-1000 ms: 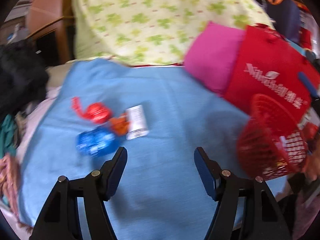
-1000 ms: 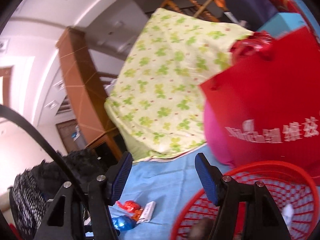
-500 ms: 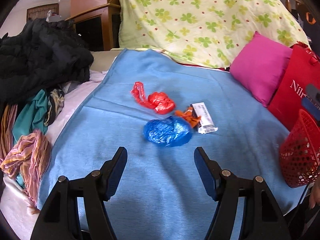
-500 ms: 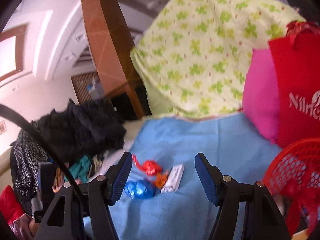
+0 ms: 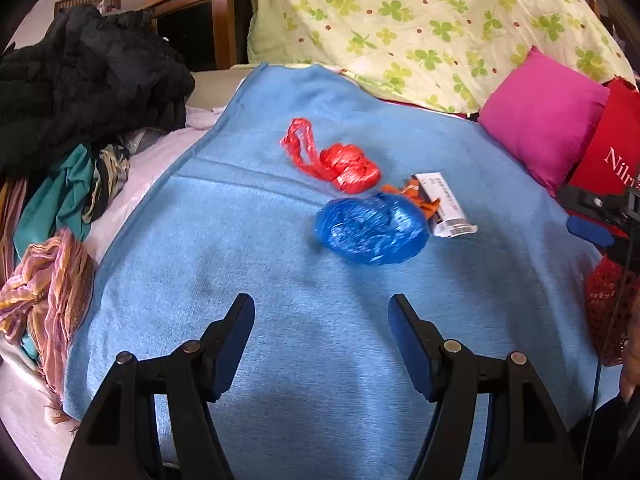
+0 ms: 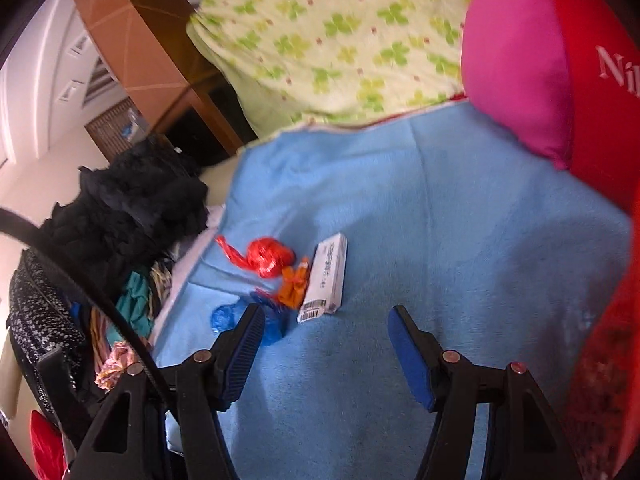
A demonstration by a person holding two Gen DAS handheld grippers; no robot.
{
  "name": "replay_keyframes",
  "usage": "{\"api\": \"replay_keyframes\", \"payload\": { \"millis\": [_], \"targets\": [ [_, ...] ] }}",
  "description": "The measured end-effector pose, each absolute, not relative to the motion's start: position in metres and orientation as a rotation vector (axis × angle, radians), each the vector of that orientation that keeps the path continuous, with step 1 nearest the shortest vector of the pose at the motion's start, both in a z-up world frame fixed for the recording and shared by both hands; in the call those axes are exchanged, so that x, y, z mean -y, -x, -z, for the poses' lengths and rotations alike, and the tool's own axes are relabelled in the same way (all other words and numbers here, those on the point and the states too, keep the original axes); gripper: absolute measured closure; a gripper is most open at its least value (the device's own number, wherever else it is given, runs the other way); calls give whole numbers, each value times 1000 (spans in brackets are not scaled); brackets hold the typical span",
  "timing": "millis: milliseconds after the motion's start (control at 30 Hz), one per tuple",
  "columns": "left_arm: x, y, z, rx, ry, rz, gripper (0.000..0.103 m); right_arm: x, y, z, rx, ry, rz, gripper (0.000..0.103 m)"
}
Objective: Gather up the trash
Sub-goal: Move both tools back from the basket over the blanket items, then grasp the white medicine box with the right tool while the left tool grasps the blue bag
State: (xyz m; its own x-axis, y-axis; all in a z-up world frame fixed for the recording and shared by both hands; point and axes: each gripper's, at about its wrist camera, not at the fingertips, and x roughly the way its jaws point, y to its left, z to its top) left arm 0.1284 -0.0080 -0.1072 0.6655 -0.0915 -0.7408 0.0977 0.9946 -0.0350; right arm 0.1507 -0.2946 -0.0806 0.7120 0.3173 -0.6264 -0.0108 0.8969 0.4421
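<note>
Trash lies together on the blue blanket (image 5: 280, 320): a crumpled blue plastic bag (image 5: 370, 228), a knotted red plastic bag (image 5: 340, 162), a small orange wrapper (image 5: 412, 196) and a white carton (image 5: 446, 204). My left gripper (image 5: 322, 330) is open and empty, just short of the blue bag. My right gripper (image 6: 326, 340) is open and empty, above the blanket (image 6: 440, 240) near the white carton (image 6: 326, 278), the orange wrapper (image 6: 294, 288), the red bag (image 6: 266, 258) and the blue bag (image 6: 240, 318). A red mesh basket (image 5: 608, 312) stands at the right edge.
A heap of dark clothes (image 5: 80, 84) and coloured cloth (image 5: 48, 280) lies left of the blanket. A pink cushion (image 5: 544, 116), a red bag (image 5: 612, 156) and a clover-print cover (image 5: 420, 20) stand at the back and right. The basket's red rim (image 6: 604, 360) fills the right edge.
The left gripper has swung left from the basket and closed in on the trash. The right gripper has tilted down from the wall and cover towards the blanket and trash. Both stayed open.
</note>
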Motion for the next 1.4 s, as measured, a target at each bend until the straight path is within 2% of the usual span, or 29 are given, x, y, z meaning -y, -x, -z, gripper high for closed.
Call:
{"api": "replay_keyframes", "payload": {
  "millis": [267,467,567,900,1000,1067,1167,1400],
  "targets": [
    [3,-156,118,-764,-57,230,33,276,-208,105,-845,-358,-143,52],
    [5,-173,126,-706,-12,352,33,266,-241,123,-907,-340,-148,54],
    [19,-176,122,-673,-76,379,30,261,-256,127,-921,-339,-168,54],
    [17,-217,119,-676,-12,494,29,224,-303,151,-1024,-226,-132,58],
    [17,-230,123,-703,10,538,29,226,-306,157,-1042,-227,-140,59],
    [18,-236,127,-731,33,572,29,229,-306,154,-1049,-234,-145,64],
    [19,-240,132,-760,52,617,29,237,-301,150,-1064,-231,-129,66],
    [26,-235,139,-838,61,711,28,271,-286,140,-1081,-227,-21,67]
  ]
}}
